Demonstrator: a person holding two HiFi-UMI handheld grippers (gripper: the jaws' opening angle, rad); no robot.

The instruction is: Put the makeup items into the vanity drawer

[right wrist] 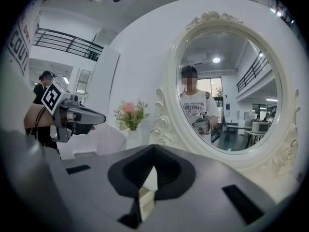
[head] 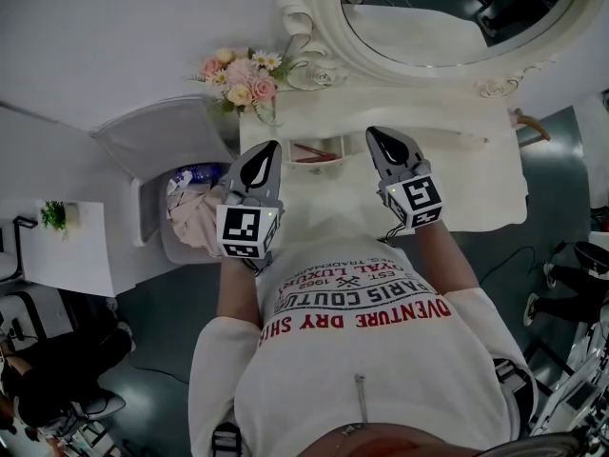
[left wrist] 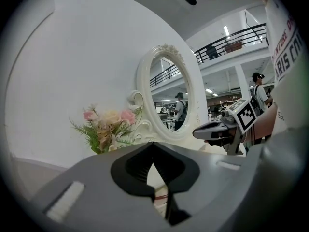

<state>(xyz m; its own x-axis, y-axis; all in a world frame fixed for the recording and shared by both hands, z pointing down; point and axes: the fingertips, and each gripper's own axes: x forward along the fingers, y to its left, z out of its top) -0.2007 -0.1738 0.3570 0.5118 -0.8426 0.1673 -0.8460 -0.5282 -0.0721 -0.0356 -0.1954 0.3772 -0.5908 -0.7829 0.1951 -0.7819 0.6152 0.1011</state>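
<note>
I hold the left gripper and the right gripper side by side above the vanity surface, probably lining up a first pick. Both sets of jaws are clenched on nothing. The makeup items, thin reddish things, seem to lie on that surface between the two grippers, untouched.

left tool and right tool raised, both closed.

Small white open-top compartment sits mid-way on the white vanity. A few thin reddish makeup items lie flat inside, too small to identify.
</note>
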